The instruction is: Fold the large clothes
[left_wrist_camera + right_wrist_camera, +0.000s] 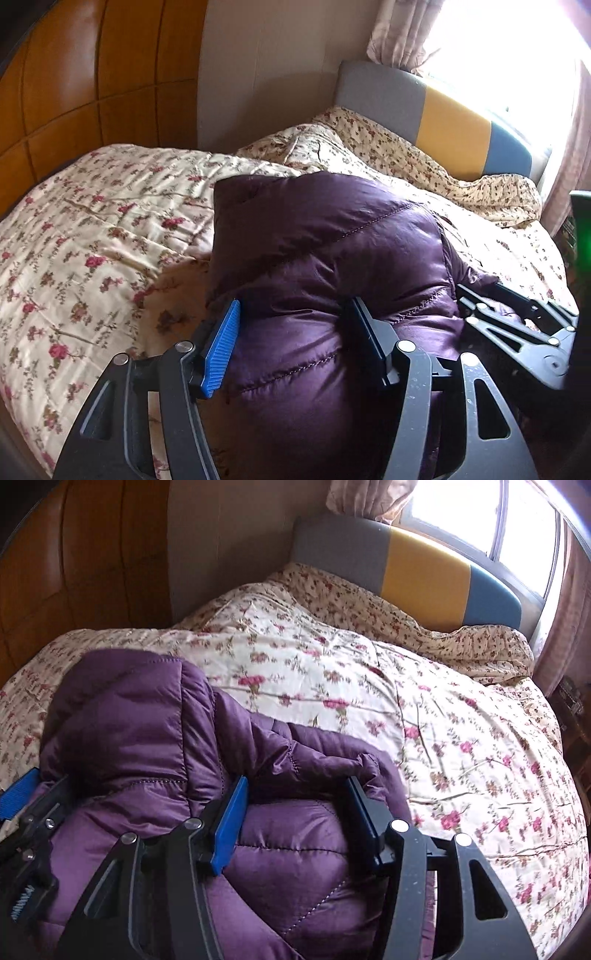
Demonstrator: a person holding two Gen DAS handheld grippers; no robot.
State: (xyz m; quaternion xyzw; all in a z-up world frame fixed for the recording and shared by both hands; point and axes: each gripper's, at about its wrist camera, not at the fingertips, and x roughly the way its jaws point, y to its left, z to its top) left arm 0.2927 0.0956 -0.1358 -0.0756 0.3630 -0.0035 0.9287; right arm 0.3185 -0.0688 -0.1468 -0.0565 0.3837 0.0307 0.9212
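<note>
A purple quilted puffer jacket [325,258] lies bunched on the floral bedspread; it also shows in the right wrist view [147,731]. My left gripper [295,332] has its jaws wide apart, with a thick fold of the jacket bulging between the blue pad [221,347] and the dark pad. My right gripper [299,812] likewise straddles a padded fold, jaws apart. The right gripper shows at the right edge of the left wrist view [517,321]. The left gripper shows at the left edge of the right wrist view [26,812].
The bed is covered by a cream floral quilt [406,709]. A grey, yellow and blue headboard [424,565] stands at the far end under a bright window with pink curtains [565,609]. A wooden wardrobe [92,81] is on the left.
</note>
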